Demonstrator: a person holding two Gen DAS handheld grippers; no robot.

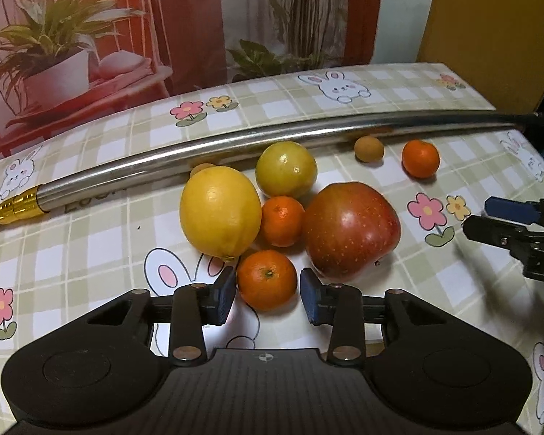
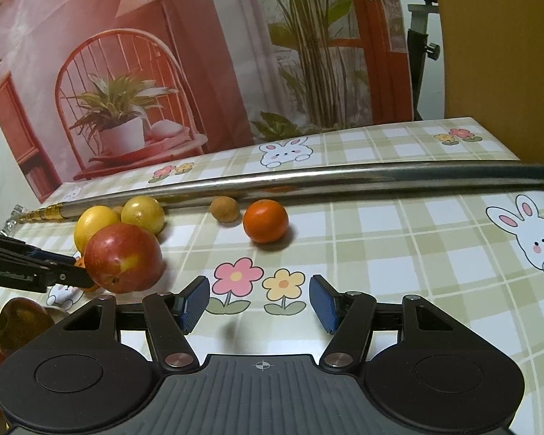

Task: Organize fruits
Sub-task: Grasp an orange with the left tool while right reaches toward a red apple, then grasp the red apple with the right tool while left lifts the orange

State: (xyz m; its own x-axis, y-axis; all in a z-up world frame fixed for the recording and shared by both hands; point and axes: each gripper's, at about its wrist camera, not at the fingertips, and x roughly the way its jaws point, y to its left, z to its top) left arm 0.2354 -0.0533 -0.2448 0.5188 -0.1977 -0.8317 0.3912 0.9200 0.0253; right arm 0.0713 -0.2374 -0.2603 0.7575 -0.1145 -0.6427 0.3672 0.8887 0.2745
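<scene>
Straddling the nearest mandarin (image 1: pixel 267 278) with the left gripper (image 1: pixel 267 295) — blue pads sit either side of it, a thin gap visible on the right side, left pad at or nearly touching the skin. I read the jaws as apart, not yet clamped. Right gripper (image 2: pixel 259 302) hangs over bare tablecloth (image 2: pixel 399 239), jaws apart, nothing between them.

Where the fruit lies in the left wrist view:
- lemon (image 1: pixel 220 212) at 10 o'clock of that mandarin, touching or just beside it
- second mandarin (image 1: pixel 282 221) at 12 o'clock, wedged between lemon and apple (image 1: pixel 350 230)
- apple at 2 o'clock, close to the right pad
- round yellow-green fruit (image 1: pixel 285 168) behind the cluster
- small brown fruit (image 1: pixel 369 149) and a third mandarin (image 1: pixel 420 158) apart at 1 o'clock, near the steel pole (image 1: pixel 272 136)

Doing the step well, my judgement:
- centre the pads on the mandarin's widest line before closing, else it squirts out forward into the cluster
- close gently — soft skin, round, rolls easily
- watch the right pad against the apple; a nudge there would shift the whole pile
- lift straight up before moving sideways

Destination unclear — something round and amber shows at 8 o'clock in the right wrist view, can't tell what.
</scene>
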